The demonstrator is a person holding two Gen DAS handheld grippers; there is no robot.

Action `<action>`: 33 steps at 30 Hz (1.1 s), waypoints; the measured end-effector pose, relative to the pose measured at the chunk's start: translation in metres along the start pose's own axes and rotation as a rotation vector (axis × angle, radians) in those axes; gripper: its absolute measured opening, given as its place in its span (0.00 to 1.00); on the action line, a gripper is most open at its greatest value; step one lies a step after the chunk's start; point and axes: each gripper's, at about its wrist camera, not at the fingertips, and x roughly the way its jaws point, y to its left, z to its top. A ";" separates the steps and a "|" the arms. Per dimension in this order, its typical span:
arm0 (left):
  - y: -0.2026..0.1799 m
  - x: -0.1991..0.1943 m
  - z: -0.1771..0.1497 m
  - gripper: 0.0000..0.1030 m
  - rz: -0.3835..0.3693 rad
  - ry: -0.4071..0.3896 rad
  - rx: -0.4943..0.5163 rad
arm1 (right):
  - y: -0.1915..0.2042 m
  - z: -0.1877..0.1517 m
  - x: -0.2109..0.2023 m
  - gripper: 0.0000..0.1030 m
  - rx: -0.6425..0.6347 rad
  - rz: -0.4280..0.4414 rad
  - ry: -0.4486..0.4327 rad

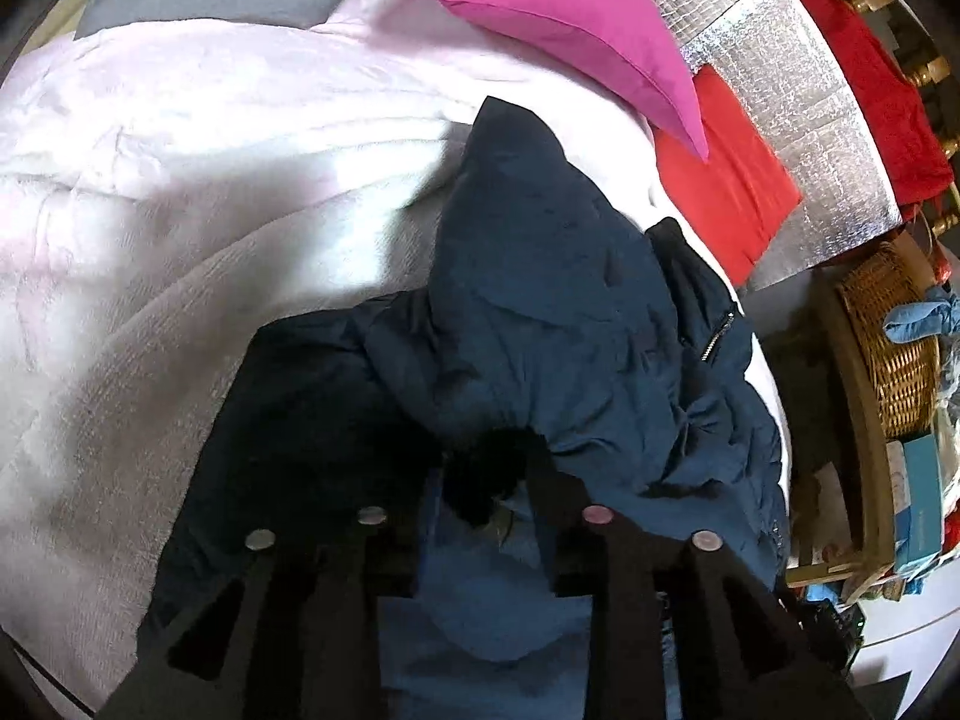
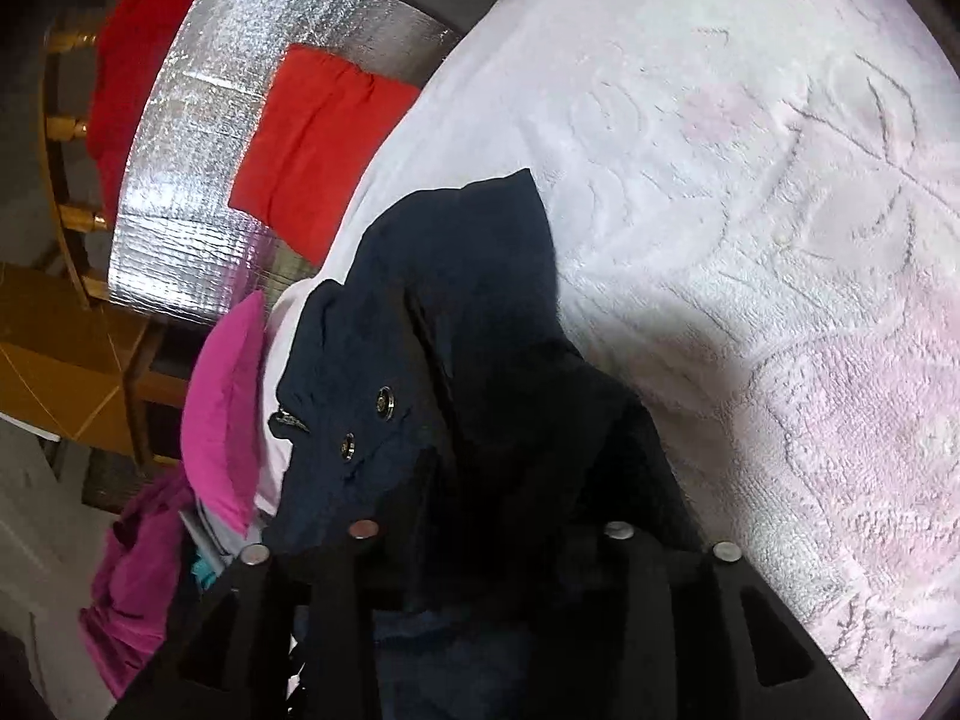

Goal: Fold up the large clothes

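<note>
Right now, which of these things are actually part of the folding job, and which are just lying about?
Part of the job:
- navy jacket, bunched on the bed
- left claw and right claw, both with jacket fabric between the fingers
- pale pink bedspread, the folding surface

Just lying about:
- magenta pillow
- red cushion
- silver foil sheet
- wicker basket

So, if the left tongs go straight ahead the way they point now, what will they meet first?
Most likely the dark blue jacket. Its fabric bunches right in front of the left tongs and between the fingers. Behind it lies the pale bed cover, though depth is hard to judge here.
</note>
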 end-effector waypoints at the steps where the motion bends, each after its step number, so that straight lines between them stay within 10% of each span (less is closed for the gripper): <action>1: -0.002 0.001 0.000 0.37 -0.008 -0.002 -0.003 | -0.001 0.000 0.000 0.42 0.003 0.007 0.001; 5: -0.006 0.003 -0.001 0.39 -0.049 -0.021 0.002 | 0.000 -0.002 0.003 0.43 -0.008 0.028 -0.005; 10: -0.013 0.002 -0.001 0.13 -0.059 -0.059 0.037 | 0.017 -0.006 -0.013 0.22 -0.126 0.009 -0.100; 17: -0.015 0.009 -0.003 0.17 0.025 -0.029 0.095 | 0.022 -0.011 0.003 0.21 -0.239 -0.136 -0.081; 33: -0.054 -0.009 -0.027 0.19 0.232 -0.124 0.346 | 0.016 -0.010 -0.008 0.37 -0.144 -0.061 -0.065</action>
